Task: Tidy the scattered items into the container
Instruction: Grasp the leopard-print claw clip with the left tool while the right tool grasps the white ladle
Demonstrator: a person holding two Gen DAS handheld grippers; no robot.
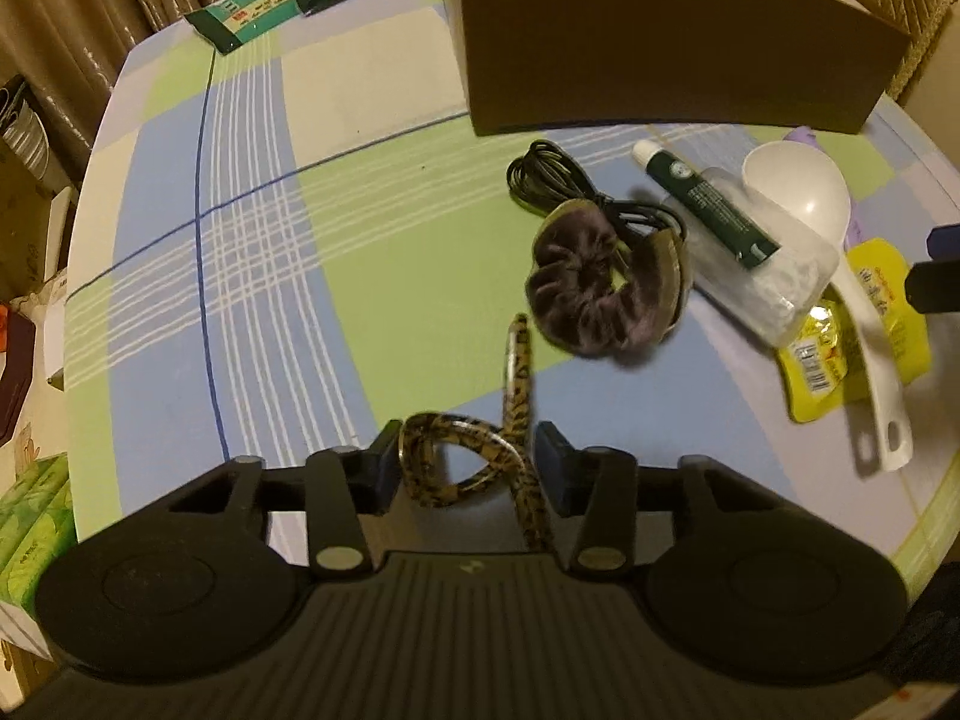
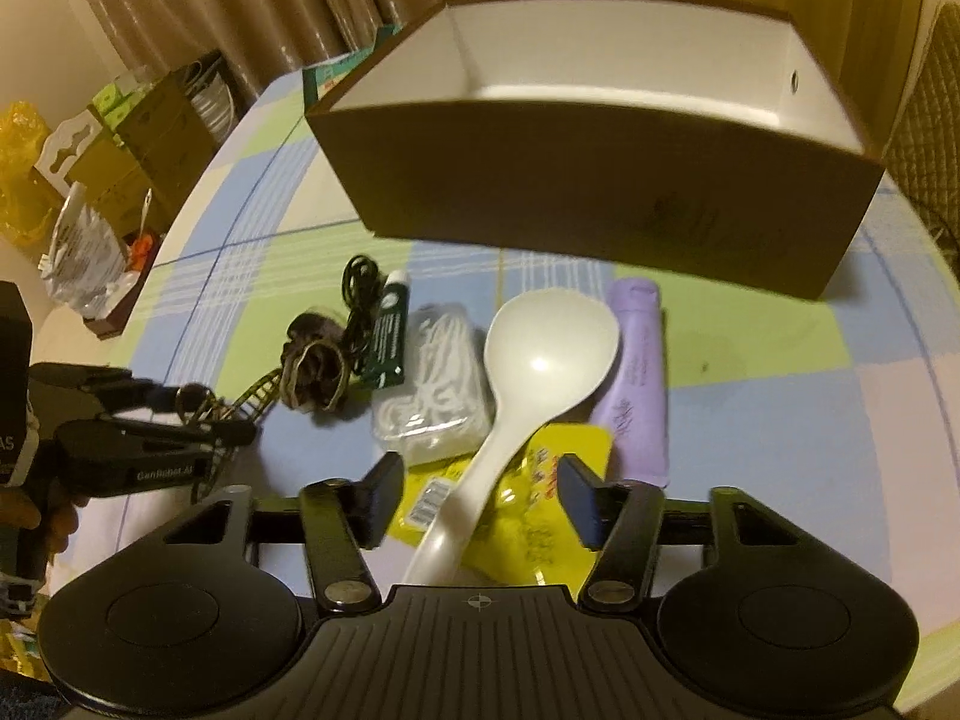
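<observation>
On the checked tablecloth (image 1: 240,240), far left and at the back edge: two green packets (image 1: 252,18), lying flat, well apart from the rest.

Nearer and lower: left gripper (image 1: 468,456), pointing steeply down, jaws drawn in to a narrow gap and pressed on a leopard-print band (image 1: 517,396). Loop of the band caught between the pads, one loose end reaching out over the cloth toward a dark scrunchie (image 1: 576,300).

Just behind the scrunchie: a coiled black cable (image 1: 534,174), touching it. Next to the right: a dark green tube (image 1: 708,204) with a white cap, resting on top of a clear plastic case (image 2: 432,372) filled with small white pieces.

Further right: a white spoon (image 2: 546,354), bowl up, handle running down across a yellow packet (image 2: 564,450). Right gripper (image 2: 480,492) poised over that handle, jaws about half open, one pad on each side, with a gap left on both sides, so nothing gripped.

Beside the spoon's bowl: a pale purple tube (image 2: 639,384), lying lengthwise.

Behind everything, center to right: the brown box (image 2: 600,192), open-topped, white inside, nothing visible in the part of its interior that shows. All the scattered things outside it, on the cloth in front of its near wall.
</observation>
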